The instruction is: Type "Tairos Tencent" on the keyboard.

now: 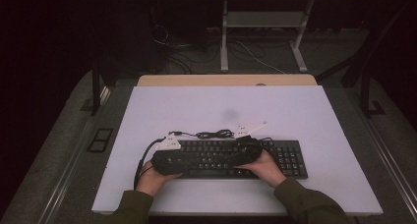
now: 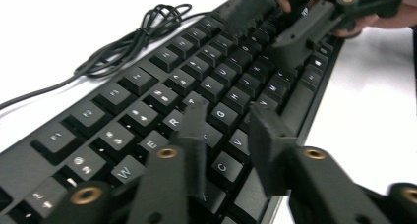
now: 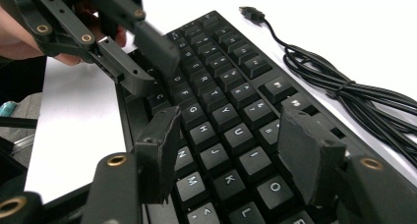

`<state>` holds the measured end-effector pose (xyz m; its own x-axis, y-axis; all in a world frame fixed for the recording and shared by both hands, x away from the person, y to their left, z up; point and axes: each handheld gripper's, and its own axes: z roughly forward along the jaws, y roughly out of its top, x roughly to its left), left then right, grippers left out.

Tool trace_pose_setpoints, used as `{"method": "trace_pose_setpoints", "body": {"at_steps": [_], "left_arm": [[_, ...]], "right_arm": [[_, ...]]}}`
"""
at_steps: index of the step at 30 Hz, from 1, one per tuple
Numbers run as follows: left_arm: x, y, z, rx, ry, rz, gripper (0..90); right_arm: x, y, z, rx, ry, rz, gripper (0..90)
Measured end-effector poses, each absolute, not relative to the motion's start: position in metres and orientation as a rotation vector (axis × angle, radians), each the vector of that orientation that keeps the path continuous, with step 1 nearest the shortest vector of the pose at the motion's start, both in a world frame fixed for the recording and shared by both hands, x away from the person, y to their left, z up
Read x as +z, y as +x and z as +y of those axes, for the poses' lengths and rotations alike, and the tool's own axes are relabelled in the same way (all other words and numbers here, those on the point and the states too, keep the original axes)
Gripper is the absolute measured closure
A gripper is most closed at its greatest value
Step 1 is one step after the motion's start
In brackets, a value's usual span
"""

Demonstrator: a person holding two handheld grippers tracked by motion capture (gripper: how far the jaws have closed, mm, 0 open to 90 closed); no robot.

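Note:
A black keyboard (image 1: 290, 157) lies flat near the front of the white table (image 1: 221, 106), its black cable (image 1: 214, 134) bundled just behind it. Both hand-held grippers hover low over the keys, pointing toward each other. My left gripper (image 1: 194, 159) (image 2: 228, 130) is open by a narrow gap above the R, G and V keys (image 2: 223, 111), with nothing between its jaws. My right gripper (image 1: 227, 156) (image 3: 231, 135) is open wide above the H, J and U keys (image 3: 216, 150), also empty. The right gripper (image 2: 305, 32) shows far off in the left gripper view; the left gripper (image 3: 137, 62) shows in the right gripper view.
The cable's USB plug (image 3: 251, 12) lies loose on the table behind the keyboard. White table surface stretches behind and to both sides. A desk frame (image 1: 263, 32) and floor cables (image 1: 196, 52) lie beyond the table's far edge.

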<state>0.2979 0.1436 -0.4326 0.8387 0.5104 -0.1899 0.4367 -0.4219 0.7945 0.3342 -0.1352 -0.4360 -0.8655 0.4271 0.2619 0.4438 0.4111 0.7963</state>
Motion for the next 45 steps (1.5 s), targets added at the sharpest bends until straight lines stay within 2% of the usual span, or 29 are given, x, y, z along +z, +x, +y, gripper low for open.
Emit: {"method": "trace_pose_setpoints", "body": {"at_steps": [6,45], "left_arm": [[-0.4344,0.2986,0.1430,0.070,2.097,0.681,88.5],[-0.4377,0.2996,0.1398,0.062,2.161,0.668,88.6]], "right_arm": [[-0.4360,0.3358,-0.1384,-1.496,-0.833,-2.618,38.7],[-0.4348,0.3364,-0.1399,-1.508,-0.851,-2.621,36.0]]}}
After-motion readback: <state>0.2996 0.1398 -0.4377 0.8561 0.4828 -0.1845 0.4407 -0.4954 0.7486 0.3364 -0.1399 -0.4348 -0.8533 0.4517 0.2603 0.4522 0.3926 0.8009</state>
